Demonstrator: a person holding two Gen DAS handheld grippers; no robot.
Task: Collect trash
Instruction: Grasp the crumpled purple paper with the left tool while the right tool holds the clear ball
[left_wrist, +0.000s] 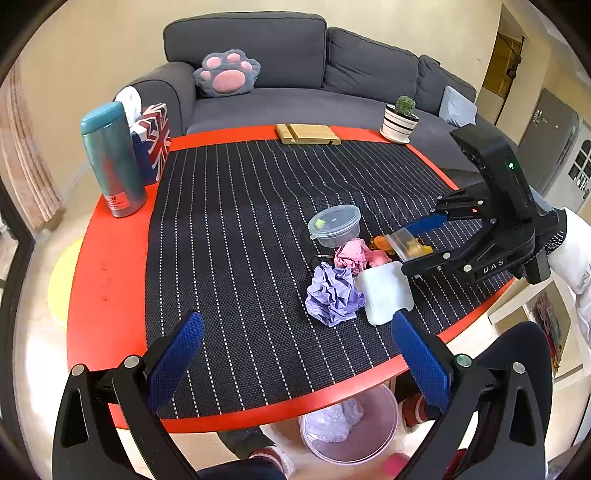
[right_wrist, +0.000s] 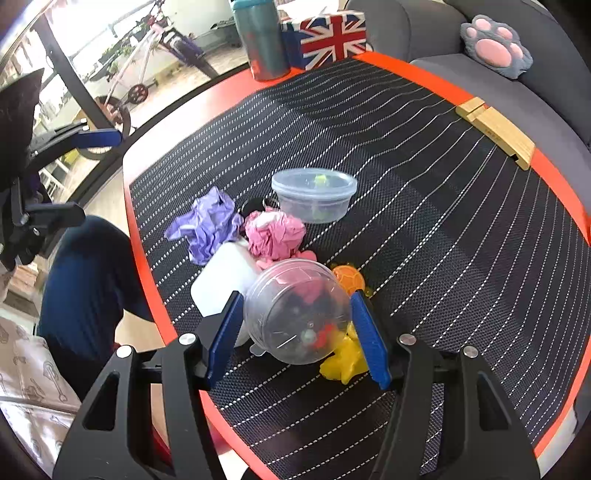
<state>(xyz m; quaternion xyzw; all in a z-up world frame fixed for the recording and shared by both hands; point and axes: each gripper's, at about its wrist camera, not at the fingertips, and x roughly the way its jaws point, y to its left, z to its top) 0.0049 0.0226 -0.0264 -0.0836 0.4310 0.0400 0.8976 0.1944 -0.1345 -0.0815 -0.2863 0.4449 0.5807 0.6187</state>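
The right gripper (right_wrist: 297, 325) has its blue pads against both sides of a clear plastic cup (right_wrist: 297, 312) lying on the striped mat (right_wrist: 443, 240). Just beside it sit a white bottle (right_wrist: 221, 280), pink paper (right_wrist: 275, 234), purple paper (right_wrist: 207, 221) and a lidded tub (right_wrist: 314, 199). The left gripper (left_wrist: 297, 354) hangs wide and empty above the table edge, over a pink bin (left_wrist: 351, 424).
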